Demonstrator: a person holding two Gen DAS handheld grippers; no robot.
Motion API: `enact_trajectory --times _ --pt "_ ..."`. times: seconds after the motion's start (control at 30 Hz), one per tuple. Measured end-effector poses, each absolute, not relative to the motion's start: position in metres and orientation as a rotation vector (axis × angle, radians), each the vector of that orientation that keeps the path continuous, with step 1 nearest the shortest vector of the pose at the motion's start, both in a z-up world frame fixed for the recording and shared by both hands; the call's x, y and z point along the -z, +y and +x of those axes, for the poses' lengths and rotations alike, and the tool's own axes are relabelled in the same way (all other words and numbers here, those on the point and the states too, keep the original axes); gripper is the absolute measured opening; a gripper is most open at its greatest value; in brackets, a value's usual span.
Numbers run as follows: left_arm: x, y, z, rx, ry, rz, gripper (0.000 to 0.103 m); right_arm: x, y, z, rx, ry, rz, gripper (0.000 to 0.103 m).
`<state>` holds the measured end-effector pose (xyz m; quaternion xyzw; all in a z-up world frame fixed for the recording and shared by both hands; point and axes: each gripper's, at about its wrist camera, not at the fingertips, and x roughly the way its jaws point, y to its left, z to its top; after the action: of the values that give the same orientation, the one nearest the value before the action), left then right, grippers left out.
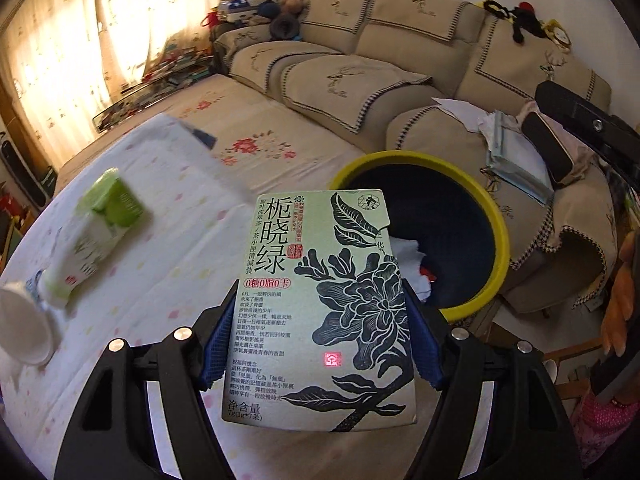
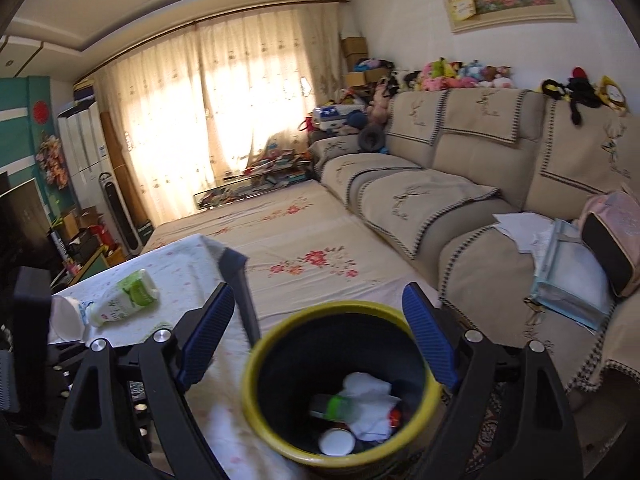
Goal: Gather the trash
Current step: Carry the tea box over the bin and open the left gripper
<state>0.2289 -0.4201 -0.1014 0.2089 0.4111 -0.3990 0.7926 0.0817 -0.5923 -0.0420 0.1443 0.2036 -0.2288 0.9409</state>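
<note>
Rubbish already lies in the yellow bin (image 2: pixel 340 396); beside it, the left gripper (image 1: pixel 320 340) clamps a tea box (image 1: pixel 324 312), the right gripper (image 2: pixel 320 340) gapes empty, and a bottle (image 2: pixel 124 296) waits on the table (image 1: pixel 168 216) near the bin.

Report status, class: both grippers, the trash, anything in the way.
Left gripper shut on tea box, near the bin. Right gripper open, empty, over the bin. Bottle and cup left on table. Path clear.

Right gripper (image 2: pixel 318 340) fingers (image 2: pixel 430 340) spread (nothing between) above the yellow-rimmed bin (image 2: pixel 256 392) of trash.
</note>
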Motion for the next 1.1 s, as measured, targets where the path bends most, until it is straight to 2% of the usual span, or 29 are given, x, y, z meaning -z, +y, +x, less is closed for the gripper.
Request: enact_trajectory --times 0.37,0.5,0.77,1.1 --pt "0.143 -0.551 0.235 0.937 0.935 0.545 0.074 0.053 -0.643 0.037 0.575 0.395 0.381 0.081" --pt "0.148 -0.553 0.245 0.921 0.930 0.510 0.084 0.054 -0.644 0.037 0.577 0.398 0.381 0.081" --pt "0.107 -0.469 0.241 0.914 0.828 0.386 0.088 0.056 -0.640 0.049 0.560 0.424 0.383 0.081" --pt "0.052 -0.274 0.251 0.698 0.660 0.111 0.094 0.051 -0.595 0.087 0.440 0.474 0.327 0.081"
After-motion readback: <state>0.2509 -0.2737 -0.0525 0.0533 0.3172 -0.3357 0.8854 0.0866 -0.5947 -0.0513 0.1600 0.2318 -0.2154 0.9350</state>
